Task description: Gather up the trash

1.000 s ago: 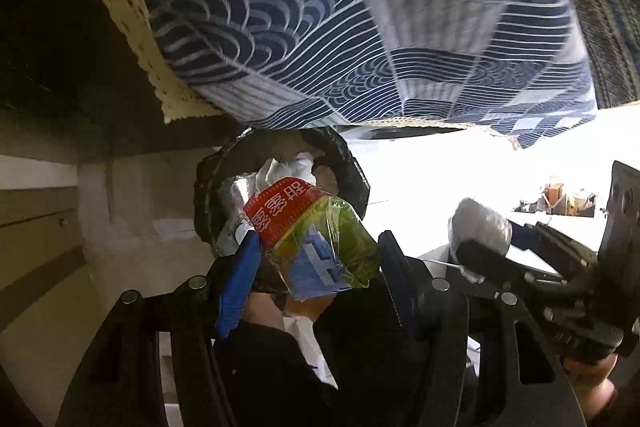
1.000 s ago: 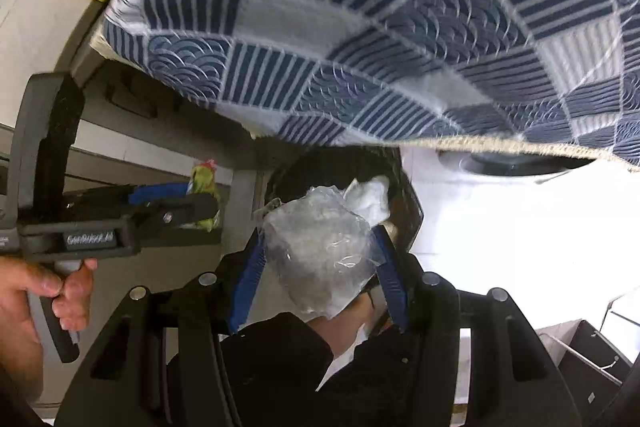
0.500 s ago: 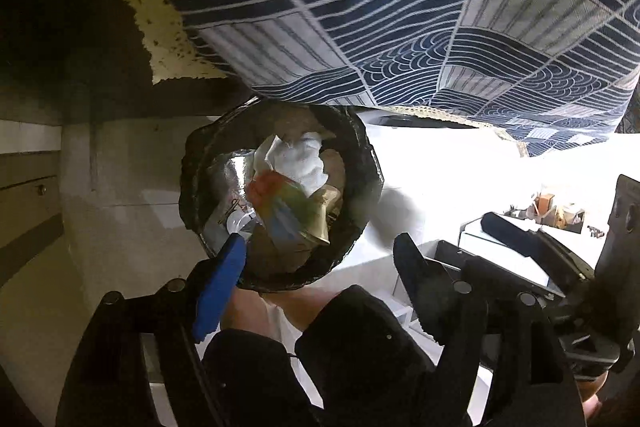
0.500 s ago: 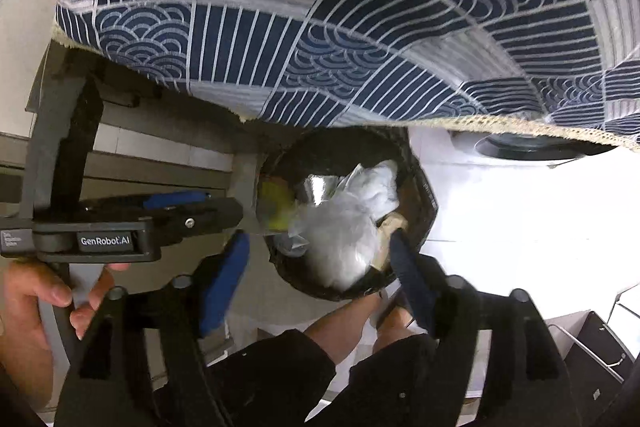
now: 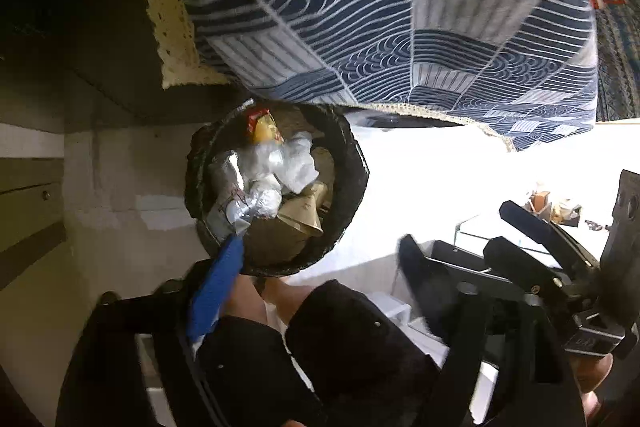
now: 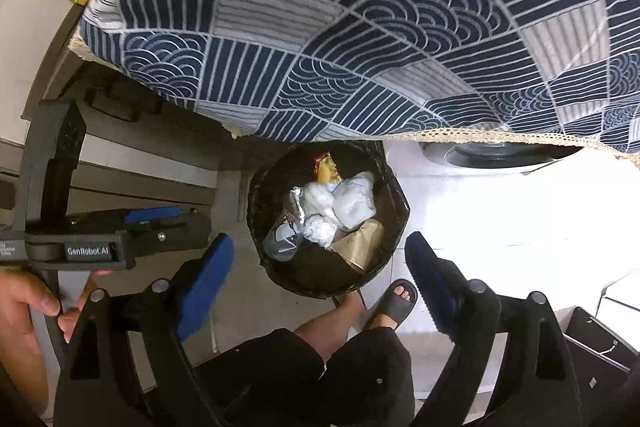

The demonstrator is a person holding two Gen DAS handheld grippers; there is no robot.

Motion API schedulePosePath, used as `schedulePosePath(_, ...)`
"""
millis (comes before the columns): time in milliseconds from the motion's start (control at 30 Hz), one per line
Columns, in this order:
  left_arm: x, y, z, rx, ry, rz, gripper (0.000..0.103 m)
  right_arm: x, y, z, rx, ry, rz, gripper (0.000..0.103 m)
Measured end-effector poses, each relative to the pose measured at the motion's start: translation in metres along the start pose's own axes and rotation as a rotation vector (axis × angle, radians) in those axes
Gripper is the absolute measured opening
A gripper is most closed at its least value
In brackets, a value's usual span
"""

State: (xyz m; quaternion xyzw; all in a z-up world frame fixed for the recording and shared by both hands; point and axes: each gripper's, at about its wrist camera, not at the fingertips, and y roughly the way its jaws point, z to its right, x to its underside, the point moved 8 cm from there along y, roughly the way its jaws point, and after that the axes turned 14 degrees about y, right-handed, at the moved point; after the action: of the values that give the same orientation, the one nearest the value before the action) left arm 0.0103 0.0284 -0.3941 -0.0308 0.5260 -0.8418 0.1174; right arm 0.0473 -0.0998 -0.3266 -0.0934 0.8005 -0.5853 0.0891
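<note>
Below, a round bin lined with a black plastic bag point(image 6: 396, 211) is seen on the pale floor, partly under the hanging edge of a navy and grey wave-patterned cloth point(image 6: 360, 39). Inside it, crumpled white plastic wrap point(image 6: 352, 203), a silver foil scrap point(image 5: 226, 215), a yellow and red snack wrapper point(image 6: 327, 167) at twelve o'clock and a brown paper bag point(image 6: 362, 243) at five o'clock are piled together. The right gripper point(image 6: 320, 279) is held wide apart and empty above the bin. The left gripper point(image 5: 316, 267) is likewise spread wide, nothing being held between its blue pads point(image 5: 216, 291).
</note>
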Motion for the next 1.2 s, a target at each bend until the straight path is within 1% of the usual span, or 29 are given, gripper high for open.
schedulePosePath(33, 0.0, -0.004, 0.002, -0.005, 0.013, 0.012, 0.086, 0.0, -0.003, 0.0, 0.005, 0.0, 0.008, 0.087)
schedulePosePath(67, 0.0, -0.008, 0.005, -0.01, 0.027, 0.021, 0.086, 0.0, -0.01, 0.0, 0.008, 0.002, 0.022, 0.089)
schedulePosePath(100, 0.0, -0.014, 0.009, -0.021, 0.049, 0.038, 0.086, 0.0, -0.015, 0.001, 0.008, 0.005, 0.034, 0.092)
schedulePosePath(133, 0.0, -0.018, 0.012, -0.028, 0.061, 0.047, 0.086, 0.0, -0.019, 0.001, 0.008, 0.008, 0.045, 0.098)
schedulePosePath(233, 0.0, -0.037, 0.029, -0.031, 0.092, 0.086, 0.096, -0.002, -0.039, 0.004, 0.008, 0.009, 0.089, 0.098)
schedulePosePath(400, -0.002, -0.069, 0.063, -0.064, 0.132, 0.144, 0.096, -0.013, -0.091, 0.007, 0.018, -0.005, 0.177, 0.098)
schedulePosePath(467, -0.005, -0.086, 0.076, -0.094, 0.15, 0.176, 0.096, -0.017, -0.109, 0.008, 0.001, -0.011, 0.21, 0.098)
schedulePosePath(667, -0.011, -0.125, 0.108, -0.14, 0.185, 0.263, 0.096, -0.024, -0.157, 0.013, -0.036, -0.035, 0.297, 0.098)
schedulePosePath(767, -0.014, -0.141, 0.127, -0.149, 0.214, 0.301, 0.096, -0.028, -0.179, 0.016, -0.025, -0.063, 0.353, 0.098)
schedulePosePath(800, -0.015, -0.146, 0.132, -0.161, 0.213, 0.313, 0.096, -0.03, -0.188, 0.017, -0.031, -0.064, 0.368, 0.098)
schedulePosePath(867, -0.018, -0.16, 0.14, -0.204, 0.208, 0.346, 0.096, -0.034, -0.208, 0.019, -0.068, -0.055, 0.414, 0.098)
schedulePosePath(933, -0.02, -0.172, 0.15, -0.229, 0.219, 0.373, 0.096, -0.037, -0.227, 0.02, -0.079, -0.064, 0.459, 0.098)
schedulePosePath(1000, -0.022, -0.181, 0.158, -0.238, 0.224, 0.395, 0.096, -0.041, -0.244, 0.02, -0.111, -0.066, 0.487, 0.098)
schedulePosePath(1100, -0.024, -0.196, 0.169, -0.27, 0.241, 0.433, 0.096, -0.046, -0.268, 0.021, -0.12, -0.08, 0.531, 0.098)
schedulePosePath(1200, -0.025, -0.209, 0.179, -0.28, 0.252, 0.456, 0.096, -0.05, -0.29, 0.022, -0.143, -0.083, 0.545, 0.098)
